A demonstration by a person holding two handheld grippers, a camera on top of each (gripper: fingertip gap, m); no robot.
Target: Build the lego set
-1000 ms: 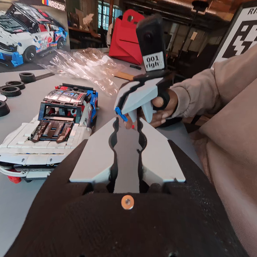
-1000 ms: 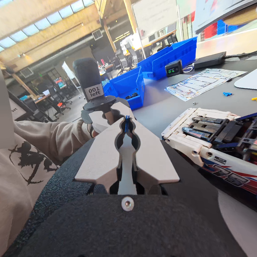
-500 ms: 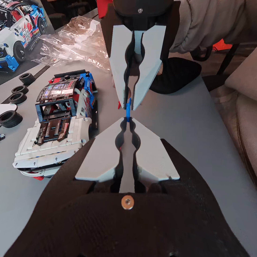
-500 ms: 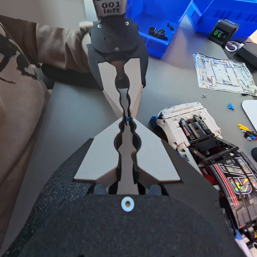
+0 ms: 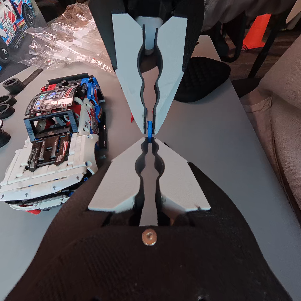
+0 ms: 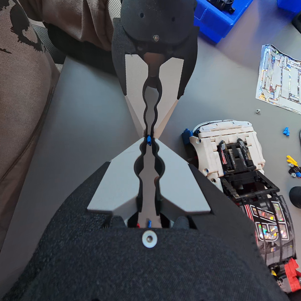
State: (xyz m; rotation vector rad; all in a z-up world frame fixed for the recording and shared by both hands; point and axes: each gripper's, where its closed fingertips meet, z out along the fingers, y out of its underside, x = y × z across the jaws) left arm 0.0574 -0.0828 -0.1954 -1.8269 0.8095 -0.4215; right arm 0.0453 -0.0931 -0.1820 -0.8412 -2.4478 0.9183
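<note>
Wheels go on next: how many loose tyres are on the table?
4, all left of the car: one tyre farthest back, two nearer, one cut by the frame edge. More may be hidden.

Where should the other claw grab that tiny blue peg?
By one end of the blue peg, fingertips pinching its sides, coming in along its length. It is thin and sticks out of the left claw, so only the far end is free.

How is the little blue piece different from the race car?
The blue piece is tiny and one colour; the car is big, white with black, red and blue. The blue piece is pinched up by the left tongs; the car rests on the table. Both are Lego.
</note>
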